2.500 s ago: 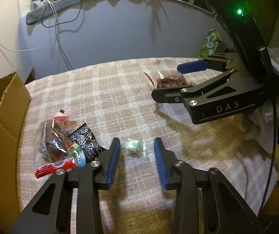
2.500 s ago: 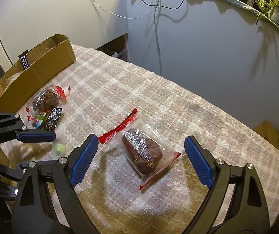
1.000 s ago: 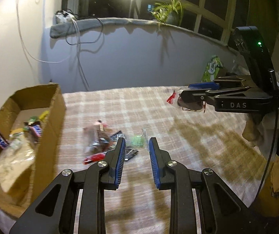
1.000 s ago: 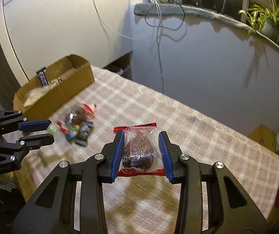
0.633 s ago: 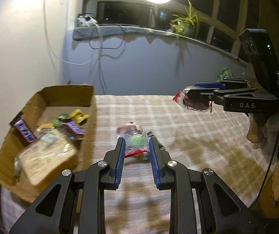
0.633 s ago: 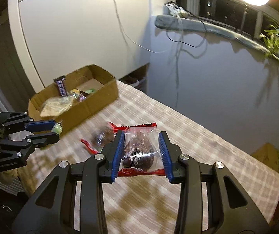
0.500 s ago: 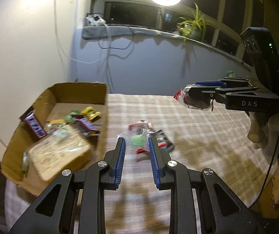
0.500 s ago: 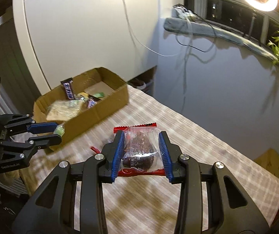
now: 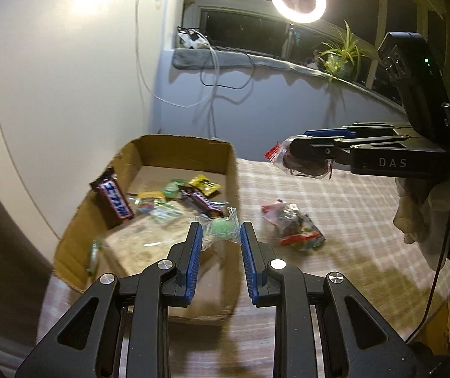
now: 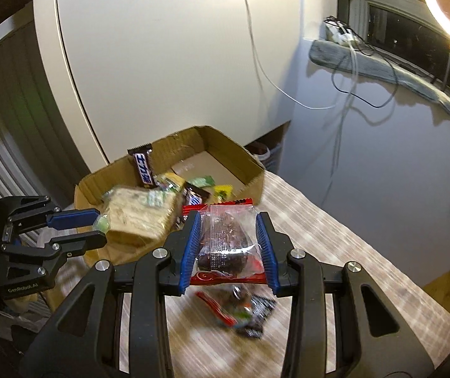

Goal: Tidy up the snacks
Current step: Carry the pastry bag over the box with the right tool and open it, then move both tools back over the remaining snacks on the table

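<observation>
Two tools are loaded at once. The left tool (image 9: 218,236) is closed on a small green candy (image 9: 220,228) in clear wrap, held in the air over the near corner of the box (image 9: 231,170). The right tool (image 10: 229,245) grips a clear packet (image 10: 228,239) with a dark snack inside and red ends, held above the surface (image 10: 335,245) and short of the box.

By my reading the step in hand is the carry: both snacks are lifted and neither is released yet. The left tool seems nearly in place; it should need only to clear the box wall and part its jaws so the candy falls among the bars and wrappers inside. The right tool, I judge, has more ground to cover toward the box, and ought to keep out of the left tool's way over the opening.

The right view shows the left tool side-on, the candy nipped at its very tip beside a large pale pack (image 10: 137,217) in the box. The left view shows what the right blurs: a pile (image 9: 292,228) of snacks on the surface just beside the box, not yet gathered.
</observation>
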